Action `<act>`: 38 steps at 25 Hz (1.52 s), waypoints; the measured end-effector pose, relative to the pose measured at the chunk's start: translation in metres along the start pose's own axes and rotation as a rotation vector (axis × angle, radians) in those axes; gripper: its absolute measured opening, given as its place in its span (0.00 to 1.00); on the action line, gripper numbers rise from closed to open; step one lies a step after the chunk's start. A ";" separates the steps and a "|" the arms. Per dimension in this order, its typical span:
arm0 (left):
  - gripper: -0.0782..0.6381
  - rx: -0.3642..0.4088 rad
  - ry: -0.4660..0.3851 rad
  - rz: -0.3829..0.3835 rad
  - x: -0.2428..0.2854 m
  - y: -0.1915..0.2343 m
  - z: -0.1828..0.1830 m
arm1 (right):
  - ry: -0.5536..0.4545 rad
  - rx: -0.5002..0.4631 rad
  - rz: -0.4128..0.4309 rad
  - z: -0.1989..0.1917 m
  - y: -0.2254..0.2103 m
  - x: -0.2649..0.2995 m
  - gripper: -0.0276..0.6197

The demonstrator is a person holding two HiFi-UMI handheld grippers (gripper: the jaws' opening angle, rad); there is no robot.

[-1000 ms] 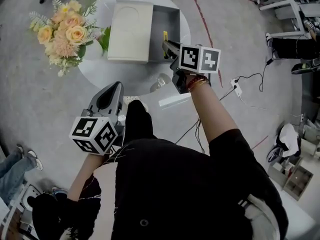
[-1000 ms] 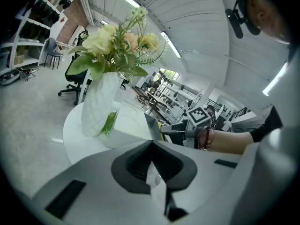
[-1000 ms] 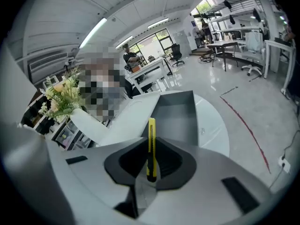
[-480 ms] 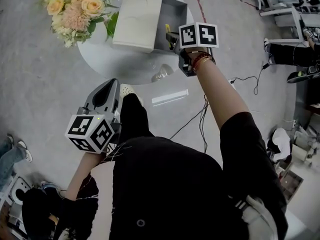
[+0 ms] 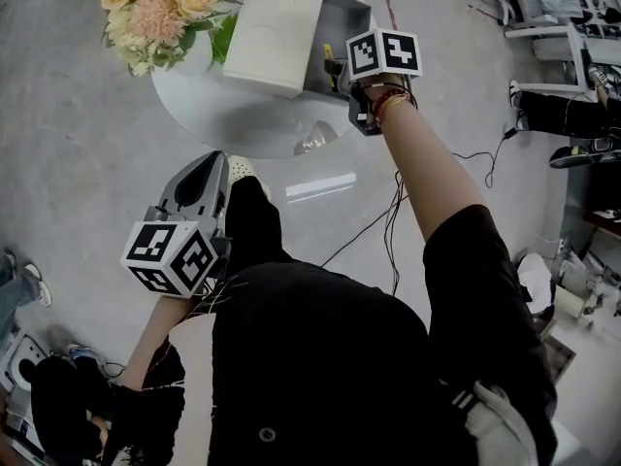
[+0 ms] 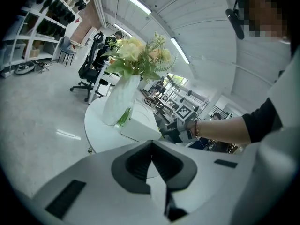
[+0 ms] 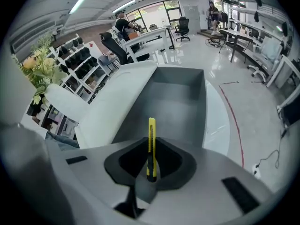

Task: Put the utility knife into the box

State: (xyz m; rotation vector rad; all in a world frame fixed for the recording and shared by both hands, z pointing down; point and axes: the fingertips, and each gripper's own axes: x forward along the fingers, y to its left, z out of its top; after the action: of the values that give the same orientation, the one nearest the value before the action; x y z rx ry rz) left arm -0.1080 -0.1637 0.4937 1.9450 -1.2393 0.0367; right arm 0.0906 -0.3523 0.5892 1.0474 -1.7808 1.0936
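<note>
My right gripper [image 7: 151, 172] is shut on a yellow utility knife [image 7: 151, 146], which sticks out forward between the jaws. In the head view the right gripper [image 5: 340, 71] holds the utility knife [image 5: 328, 61] over the near edge of the open grey box [image 5: 340, 27]. The grey box [image 7: 176, 102] lies straight ahead and below, its white lid [image 7: 112, 107] beside it on the left. My left gripper [image 5: 199, 187] hangs low at my left side, away from the table, jaws shut with nothing between them [image 6: 152, 161].
The round white table [image 5: 218, 115] carries the box, a vase of peach and yellow flowers [image 5: 160, 3] at its left, and a clear glass object [image 5: 312, 142] near its front edge. Cables [image 5: 408, 192] run over the floor at the right. Office chairs and desks stand further off.
My right gripper has carried the knife forward, from beside the box's right wall to over its near edge. The head view has shifted. The left gripper has barely moved.
</note>
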 end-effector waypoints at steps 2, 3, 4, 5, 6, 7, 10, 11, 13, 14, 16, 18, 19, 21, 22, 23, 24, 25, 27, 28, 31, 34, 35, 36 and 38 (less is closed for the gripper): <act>0.12 -0.017 -0.006 0.005 0.001 0.003 0.000 | 0.009 -0.013 -0.003 0.001 0.001 0.002 0.12; 0.12 -0.022 -0.008 0.006 0.003 0.004 0.001 | 0.010 -0.018 -0.006 0.003 0.001 0.004 0.12; 0.12 -0.022 -0.009 0.006 0.005 0.005 0.002 | 0.009 -0.023 -0.007 0.005 0.001 0.005 0.12; 0.12 -0.020 -0.009 0.005 0.007 0.006 0.003 | 0.008 -0.029 -0.008 0.007 0.002 0.007 0.12; 0.12 -0.019 -0.009 0.005 0.008 0.008 0.003 | 0.009 -0.037 -0.010 0.010 0.003 0.008 0.12; 0.12 -0.018 -0.008 0.007 0.010 0.009 0.003 | 0.011 -0.047 -0.015 0.012 0.003 0.010 0.12; 0.12 -0.023 -0.007 0.015 0.012 0.012 0.003 | 0.025 -0.070 -0.031 0.013 0.004 0.013 0.12; 0.12 -0.024 -0.008 0.017 0.013 0.012 0.004 | 0.033 -0.078 -0.031 0.013 0.004 0.014 0.12; 0.12 -0.023 -0.007 0.021 0.013 0.013 0.004 | 0.059 -0.097 -0.037 0.011 0.004 0.016 0.12; 0.12 -0.023 -0.007 0.023 0.014 0.013 0.005 | 0.073 -0.109 -0.045 0.009 0.003 0.017 0.12; 0.12 -0.021 -0.010 0.027 0.015 0.014 0.007 | 0.095 -0.132 -0.066 0.008 0.002 0.018 0.12; 0.12 -0.023 -0.011 0.029 0.017 0.014 0.008 | 0.112 -0.141 -0.085 0.007 0.002 0.020 0.12; 0.12 -0.026 -0.010 0.030 0.018 0.014 0.007 | 0.118 -0.138 -0.094 0.006 0.001 0.021 0.12; 0.12 -0.031 -0.005 0.028 0.020 0.013 0.006 | 0.126 -0.134 -0.109 0.005 0.000 0.021 0.13; 0.12 -0.031 -0.003 0.027 0.020 0.013 0.005 | 0.132 -0.136 -0.114 0.004 -0.001 0.022 0.13; 0.12 -0.029 0.000 0.026 0.021 0.012 0.005 | 0.139 -0.141 -0.120 0.003 -0.001 0.022 0.13; 0.12 -0.027 0.002 0.025 0.022 0.011 0.005 | 0.146 -0.147 -0.124 0.002 -0.001 0.022 0.13; 0.12 -0.026 0.002 0.024 0.023 0.011 0.005 | 0.151 -0.152 -0.129 0.001 -0.001 0.023 0.13; 0.12 -0.025 0.001 0.021 0.025 0.010 0.006 | 0.157 -0.161 -0.135 0.001 -0.001 0.023 0.13; 0.12 -0.025 0.002 0.019 0.026 0.009 0.006 | 0.161 -0.165 -0.136 0.001 0.000 0.023 0.13; 0.12 -0.026 0.011 0.011 0.028 0.005 0.002 | 0.174 -0.160 -0.135 -0.002 0.002 0.025 0.13; 0.12 -0.026 0.014 0.010 0.027 0.006 0.001 | 0.173 -0.115 -0.113 -0.002 0.004 0.027 0.13; 0.12 -0.026 0.013 0.012 0.027 0.006 0.002 | 0.173 -0.083 -0.094 -0.004 0.005 0.029 0.13; 0.12 -0.027 0.010 0.014 0.026 0.007 0.002 | 0.173 -0.045 -0.074 -0.006 0.006 0.031 0.12; 0.12 -0.029 0.003 0.019 0.023 0.010 0.004 | 0.167 0.011 -0.051 -0.010 0.007 0.034 0.12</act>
State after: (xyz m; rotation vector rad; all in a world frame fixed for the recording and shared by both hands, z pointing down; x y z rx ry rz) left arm -0.1049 -0.1858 0.5064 1.9078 -1.2499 0.0316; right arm 0.0739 -0.3495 0.6207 0.9728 -1.6092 1.1267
